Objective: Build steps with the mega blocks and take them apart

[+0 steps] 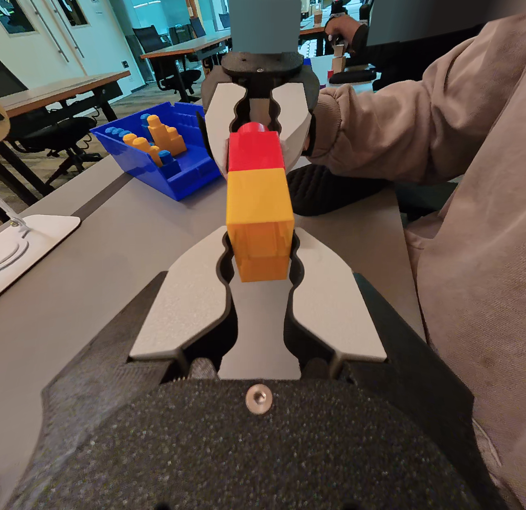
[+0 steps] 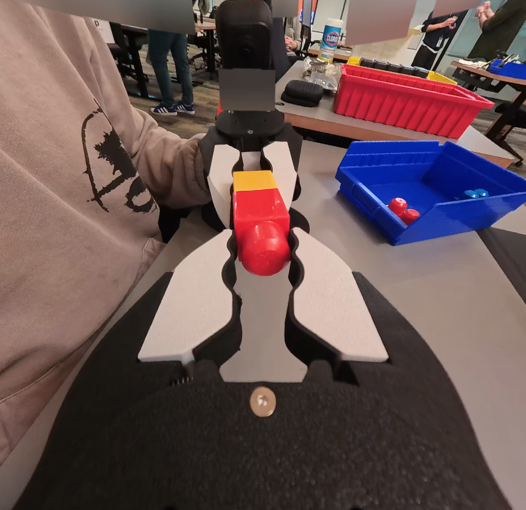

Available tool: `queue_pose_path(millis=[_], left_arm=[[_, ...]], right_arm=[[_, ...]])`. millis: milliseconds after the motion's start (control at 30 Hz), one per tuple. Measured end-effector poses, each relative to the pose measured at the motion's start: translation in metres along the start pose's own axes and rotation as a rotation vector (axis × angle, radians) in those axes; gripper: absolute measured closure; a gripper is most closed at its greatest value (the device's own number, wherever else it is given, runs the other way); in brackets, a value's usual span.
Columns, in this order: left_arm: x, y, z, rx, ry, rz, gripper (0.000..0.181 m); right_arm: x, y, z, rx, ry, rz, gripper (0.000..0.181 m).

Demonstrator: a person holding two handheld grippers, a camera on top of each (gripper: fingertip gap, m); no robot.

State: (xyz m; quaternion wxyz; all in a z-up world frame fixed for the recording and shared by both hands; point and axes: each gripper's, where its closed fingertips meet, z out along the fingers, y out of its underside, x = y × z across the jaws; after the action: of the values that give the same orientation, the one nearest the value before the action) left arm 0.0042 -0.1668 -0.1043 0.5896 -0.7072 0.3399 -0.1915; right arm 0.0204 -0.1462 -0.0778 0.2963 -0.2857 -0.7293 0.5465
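Note:
A yellow block (image 1: 260,220) and a red block (image 1: 254,150) are joined end to end and held in the air between the two grippers, which face each other. My left gripper (image 1: 260,248) is shut on the yellow block. My right gripper (image 2: 262,240) is shut on the red block (image 2: 260,220), whose round stud points at its camera. The yellow block (image 2: 253,180) shows beyond it in the right wrist view, inside the far gripper (image 2: 252,183). In the left wrist view the far gripper (image 1: 256,143) closes on the red end.
A blue bin (image 1: 159,151) at the left holds several yellow and blue blocks. Another blue bin (image 2: 432,191) at the right holds two red blocks (image 2: 402,210) and a blue one. A red bin (image 2: 407,103) stands on the far table. A white lamp base (image 1: 31,240) lies at the left. A person's sleeved arms flank the grippers. The left gripper's tips are roughly 5 cm from the right gripper's.

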Motion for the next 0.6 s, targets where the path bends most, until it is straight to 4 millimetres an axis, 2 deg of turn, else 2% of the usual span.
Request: queue_pose_path(millis=[200, 433, 600], left_arm=[[0.002, 0.002, 0.005, 0.004, 0.005, 0.010, 0.143], [0.001, -0.022, 0.005, 0.158, 0.004, 0.012, 0.143], [0.006, -0.021, 0.011, 0.178, 0.035, -0.003, 0.143]], right_arm=[[-0.003, 0.005, -0.004, -0.006, 0.022, -0.006, 0.148], [-0.002, -0.010, -0.016, 0.125, 0.117, 0.022, 0.144], [-0.006, -0.014, -0.030, 0.210, 0.129, 0.065, 0.147]])
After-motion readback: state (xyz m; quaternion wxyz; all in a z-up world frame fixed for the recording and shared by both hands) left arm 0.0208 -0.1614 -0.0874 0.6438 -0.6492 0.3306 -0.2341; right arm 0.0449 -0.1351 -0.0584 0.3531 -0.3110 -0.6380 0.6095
